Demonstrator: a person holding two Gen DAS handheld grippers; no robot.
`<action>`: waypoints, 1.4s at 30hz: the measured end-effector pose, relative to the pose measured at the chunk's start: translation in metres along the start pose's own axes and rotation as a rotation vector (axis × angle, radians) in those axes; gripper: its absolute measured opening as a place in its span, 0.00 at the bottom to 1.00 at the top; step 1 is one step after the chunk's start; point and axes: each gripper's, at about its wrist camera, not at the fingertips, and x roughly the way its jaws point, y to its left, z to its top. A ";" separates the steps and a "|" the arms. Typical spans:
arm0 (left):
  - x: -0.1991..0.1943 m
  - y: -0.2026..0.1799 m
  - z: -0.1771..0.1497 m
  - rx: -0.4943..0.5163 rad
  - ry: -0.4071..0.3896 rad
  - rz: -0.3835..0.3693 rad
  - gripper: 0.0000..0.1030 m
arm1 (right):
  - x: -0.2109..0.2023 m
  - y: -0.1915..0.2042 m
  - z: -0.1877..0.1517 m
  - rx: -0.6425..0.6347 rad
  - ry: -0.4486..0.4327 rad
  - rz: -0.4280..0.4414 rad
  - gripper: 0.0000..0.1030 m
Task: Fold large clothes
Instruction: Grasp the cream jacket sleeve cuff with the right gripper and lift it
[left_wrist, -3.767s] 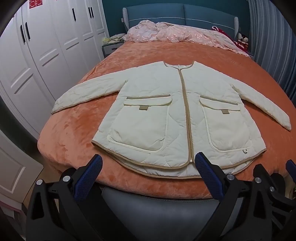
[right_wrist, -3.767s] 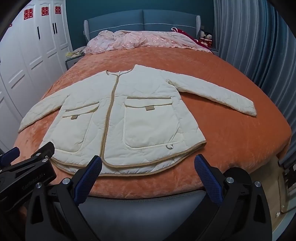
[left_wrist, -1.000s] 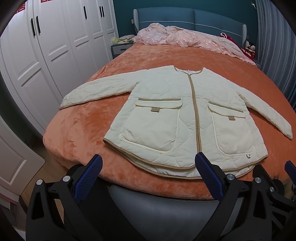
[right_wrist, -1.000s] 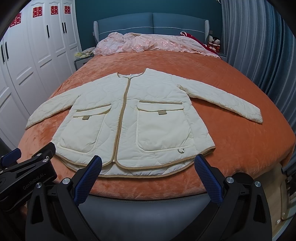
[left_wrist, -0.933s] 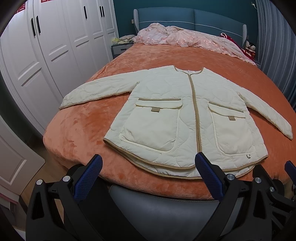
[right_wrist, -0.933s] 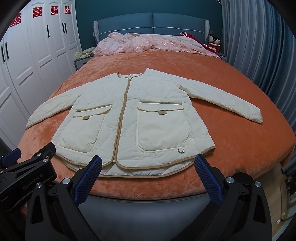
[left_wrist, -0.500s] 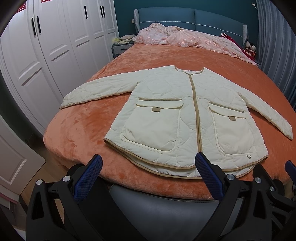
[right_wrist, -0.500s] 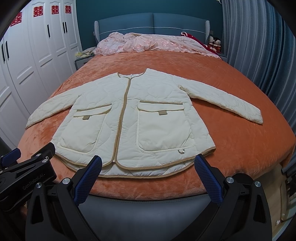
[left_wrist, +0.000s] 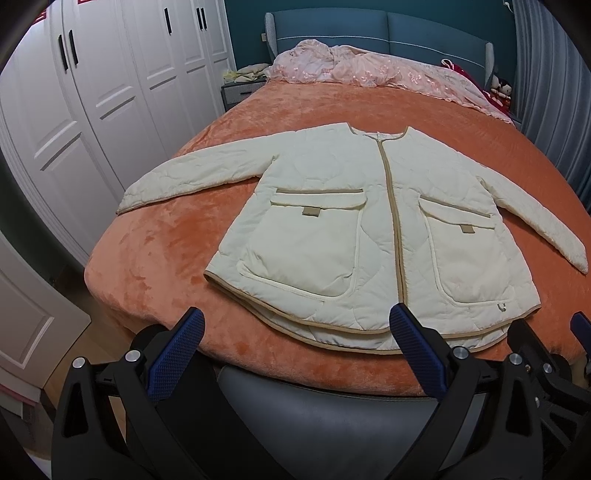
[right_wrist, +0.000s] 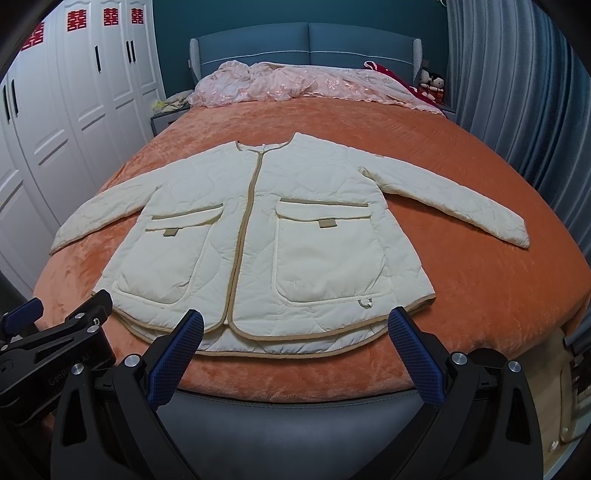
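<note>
Jacket (left_wrist: 373, 236) first: the cream quilted one lies flat and face up on the orange bed (left_wrist: 155, 251), zipped shut, both sleeves spread out to the sides, its hem near the foot edge closest to you. Your left gripper (left_wrist: 295, 347) hovers off the foot of the bed, jaws wide apart and holding nothing. Your right gripper (right_wrist: 293, 345) hangs beside it, jaws equally spread and empty. A pink quilt (right_wrist: 303, 86) is bunched up at the headboard, well apart from the jacket.
</note>
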 end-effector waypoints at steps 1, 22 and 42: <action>0.002 -0.001 0.001 0.001 0.003 0.000 0.95 | 0.003 -0.001 0.001 0.000 0.004 0.001 0.95; 0.084 -0.005 0.045 -0.040 0.077 0.036 0.95 | 0.115 -0.225 0.078 0.328 -0.025 -0.192 0.95; 0.178 -0.017 0.088 -0.039 0.175 0.183 0.95 | 0.238 -0.462 0.090 0.912 -0.045 -0.262 0.38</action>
